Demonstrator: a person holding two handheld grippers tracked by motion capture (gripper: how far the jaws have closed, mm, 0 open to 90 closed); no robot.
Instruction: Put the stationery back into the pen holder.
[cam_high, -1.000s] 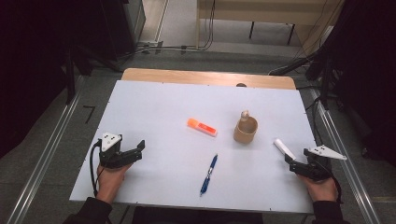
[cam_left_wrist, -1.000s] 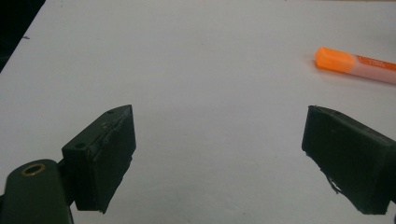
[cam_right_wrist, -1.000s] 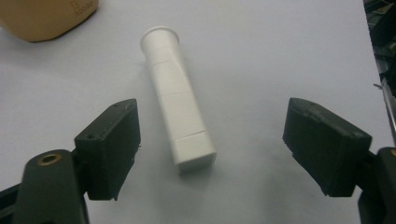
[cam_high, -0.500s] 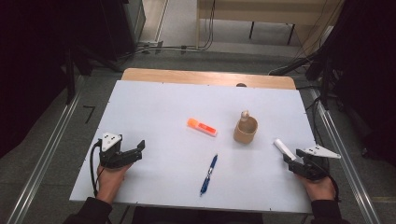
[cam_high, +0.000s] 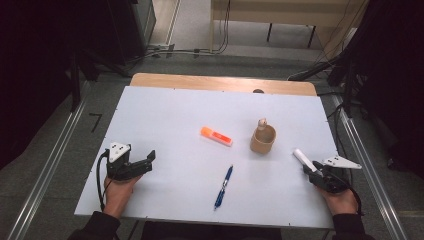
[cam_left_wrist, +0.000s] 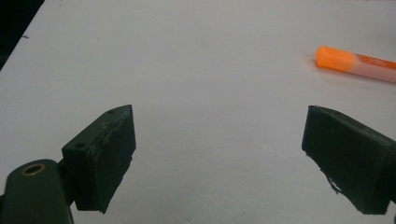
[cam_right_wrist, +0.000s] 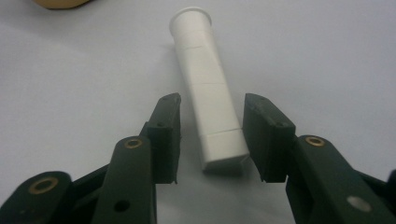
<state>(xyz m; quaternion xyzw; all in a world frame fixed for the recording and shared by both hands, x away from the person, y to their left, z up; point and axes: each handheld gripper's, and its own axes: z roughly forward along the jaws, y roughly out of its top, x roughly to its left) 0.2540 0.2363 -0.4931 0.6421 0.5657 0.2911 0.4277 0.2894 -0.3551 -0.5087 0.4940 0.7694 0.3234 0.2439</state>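
Note:
A white tapered stick (cam_right_wrist: 208, 88) lies flat on the white table (cam_high: 170, 110) near its right edge. My right gripper (cam_right_wrist: 212, 100) sits low over the stick's near end, and its jaws have just been closing. The stick lies between the two pads, with a small gap still showing on the left side. From above, the right gripper (cam_high: 313, 171) rests at the stick (cam_high: 301, 158). My left gripper (cam_high: 148, 160) lies at the table's left with its jaws wide open and nothing between them; the left gripper (cam_left_wrist: 219, 121) faces bare tabletop.
An orange highlighter (cam_high: 216, 135) lies mid-table, also ahead and right of the left jaws as the orange highlighter (cam_left_wrist: 355, 63). A wooden cup (cam_high: 263, 140) with a small wooden piece at its rim stands right of centre. A blue pen (cam_high: 224, 186) lies near the front edge.
The right gripper's jaws have narrowed around the white stick's near end. Both hands and all objects on the table have kept their places.

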